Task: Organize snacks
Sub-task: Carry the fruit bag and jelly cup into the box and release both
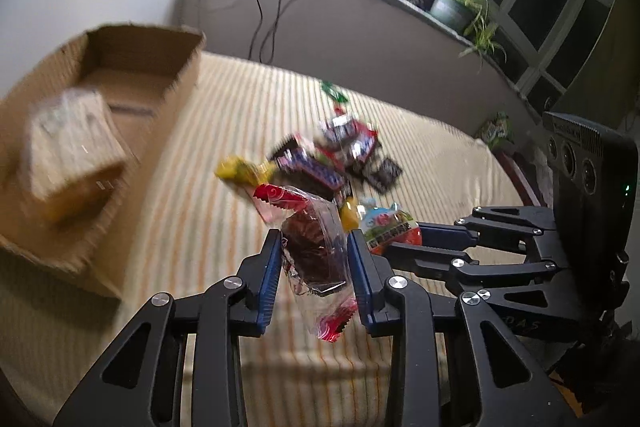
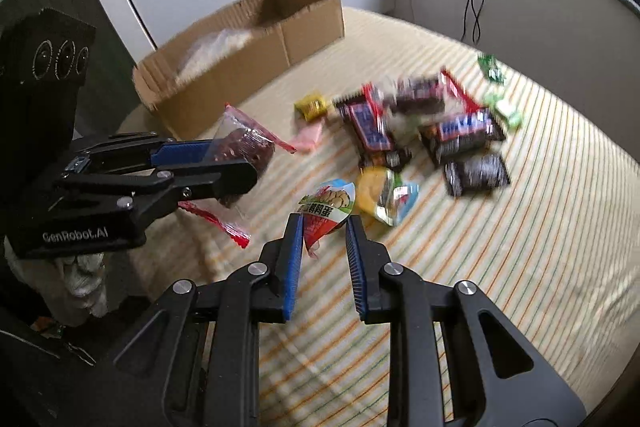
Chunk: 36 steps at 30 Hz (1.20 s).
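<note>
Left gripper (image 1: 314, 269) jaws clenched on a clear-wrapped brown cake (image 1: 314, 251), held off the striped bed (image 1: 240, 115). Right gripper (image 2: 322, 255) jaws clenched on the tail of an egg-snack packet (image 2: 326, 209), also lifted clear by the look of it. Both loads sit near; the loose snack pile (image 2: 424, 131) lies just beyond, mid-bed. Cardboard box (image 2: 240, 67) is far left, open top, one pale wrapped item (image 1: 72, 147) already inside. Judged step: carry both to the box. Do it well: keep the jaws tight, the egg packet grip is thin and may slip; clear the box wall before lowering, release over bare floor of the box.
</note>
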Tool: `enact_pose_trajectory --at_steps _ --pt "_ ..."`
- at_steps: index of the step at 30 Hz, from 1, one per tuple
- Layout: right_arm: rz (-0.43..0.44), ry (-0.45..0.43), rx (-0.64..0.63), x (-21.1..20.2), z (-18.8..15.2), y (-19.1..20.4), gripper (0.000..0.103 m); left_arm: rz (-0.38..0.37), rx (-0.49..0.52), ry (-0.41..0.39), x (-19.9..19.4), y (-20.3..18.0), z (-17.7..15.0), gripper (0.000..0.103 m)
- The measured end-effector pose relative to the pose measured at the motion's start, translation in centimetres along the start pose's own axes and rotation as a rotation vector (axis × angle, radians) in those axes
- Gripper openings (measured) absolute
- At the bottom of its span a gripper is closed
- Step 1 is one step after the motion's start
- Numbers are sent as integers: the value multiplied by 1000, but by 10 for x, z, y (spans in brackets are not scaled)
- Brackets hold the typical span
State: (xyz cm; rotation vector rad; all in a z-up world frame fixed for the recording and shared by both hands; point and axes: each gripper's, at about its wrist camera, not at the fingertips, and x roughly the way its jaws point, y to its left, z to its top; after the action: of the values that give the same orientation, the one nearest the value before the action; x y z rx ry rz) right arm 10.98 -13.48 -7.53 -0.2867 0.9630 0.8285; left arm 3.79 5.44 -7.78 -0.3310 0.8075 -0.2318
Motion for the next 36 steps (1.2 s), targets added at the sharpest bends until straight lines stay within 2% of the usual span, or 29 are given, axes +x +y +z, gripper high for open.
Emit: enact_pose_trajectory --at_steps 6,16,25,36 --pt "-5 -56 -12 -4 40 4 23 50 1 -70 -16 19 25 32" --pt "45 -123 -31 12 121 18 23 150 -29 -142 -32 62 55 32" --pt "68 -94 -43 67 175 35 23 178 -44 -139 -21 95 75 32" --pt "68 -39 -47 121 201 34 23 196 -46 -115 -5 111 87 32"
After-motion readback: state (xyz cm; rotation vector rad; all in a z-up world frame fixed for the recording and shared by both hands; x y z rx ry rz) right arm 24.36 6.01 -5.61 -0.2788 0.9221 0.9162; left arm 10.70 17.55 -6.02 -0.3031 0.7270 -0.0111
